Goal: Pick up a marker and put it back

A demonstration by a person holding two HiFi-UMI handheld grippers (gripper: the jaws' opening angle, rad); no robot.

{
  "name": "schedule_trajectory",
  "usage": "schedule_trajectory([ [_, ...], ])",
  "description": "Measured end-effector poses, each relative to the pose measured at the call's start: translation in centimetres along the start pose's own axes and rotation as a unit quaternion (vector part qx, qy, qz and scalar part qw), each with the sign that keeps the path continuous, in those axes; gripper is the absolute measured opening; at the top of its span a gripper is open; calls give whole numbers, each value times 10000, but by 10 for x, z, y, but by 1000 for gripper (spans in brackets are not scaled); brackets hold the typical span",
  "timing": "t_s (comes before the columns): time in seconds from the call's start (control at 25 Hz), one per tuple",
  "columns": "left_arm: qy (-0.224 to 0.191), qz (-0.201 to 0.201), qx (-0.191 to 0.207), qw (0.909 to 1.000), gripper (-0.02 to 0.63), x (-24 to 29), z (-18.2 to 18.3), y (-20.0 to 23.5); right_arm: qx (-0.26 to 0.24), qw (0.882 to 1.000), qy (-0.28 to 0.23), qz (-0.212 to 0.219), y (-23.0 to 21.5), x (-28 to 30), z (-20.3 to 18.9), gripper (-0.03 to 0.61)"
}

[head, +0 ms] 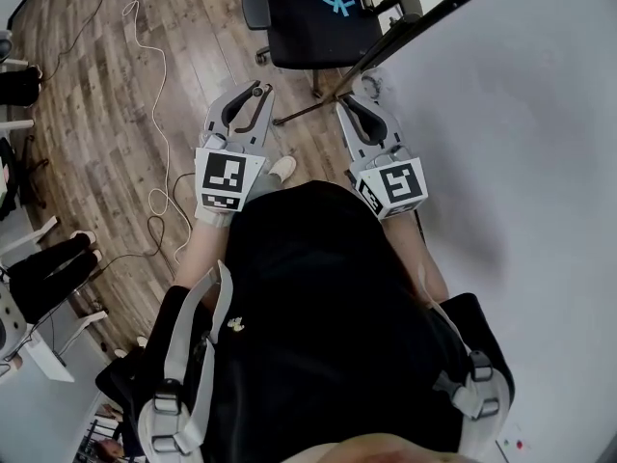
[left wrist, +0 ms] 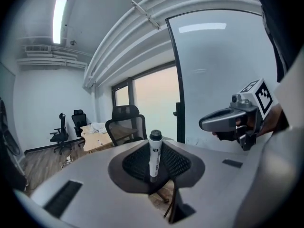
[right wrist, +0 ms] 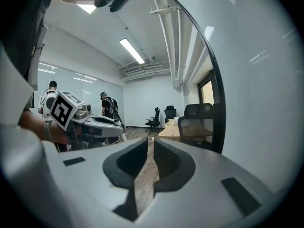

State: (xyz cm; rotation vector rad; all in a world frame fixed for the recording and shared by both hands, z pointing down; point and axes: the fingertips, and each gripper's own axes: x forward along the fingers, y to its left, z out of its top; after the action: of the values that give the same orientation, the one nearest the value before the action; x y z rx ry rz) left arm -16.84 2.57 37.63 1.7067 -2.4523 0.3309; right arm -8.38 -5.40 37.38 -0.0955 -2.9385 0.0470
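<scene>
A white marker (left wrist: 155, 152) with a black cap stands upright between the jaws of my left gripper (left wrist: 154, 172), which is shut on its lower half. In the head view the left gripper (head: 254, 93) is held out over the wooden floor, left of the whiteboard's dark frame. My right gripper (head: 359, 90) is level with it, close to the frame. In its own view the right gripper (right wrist: 151, 151) has its jaws drawn to a narrow slit with nothing between them. The right gripper (left wrist: 230, 120) also shows side-on in the left gripper view.
A large whiteboard (head: 521, 114) with a black frame fills the right side. A black office chair (head: 313, 13) stands just ahead on the wooden floor. A white cable (head: 145, 56) trails across the floor at left. Two people (right wrist: 109, 109) stand far off.
</scene>
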Motion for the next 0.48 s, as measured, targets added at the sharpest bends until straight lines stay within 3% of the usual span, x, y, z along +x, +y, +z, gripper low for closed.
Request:
schedule_trajectory([
  [0.48,201,583,-254,9978,80,-38,-29,26,-89,9987,158,475,28,17,-7,49],
])
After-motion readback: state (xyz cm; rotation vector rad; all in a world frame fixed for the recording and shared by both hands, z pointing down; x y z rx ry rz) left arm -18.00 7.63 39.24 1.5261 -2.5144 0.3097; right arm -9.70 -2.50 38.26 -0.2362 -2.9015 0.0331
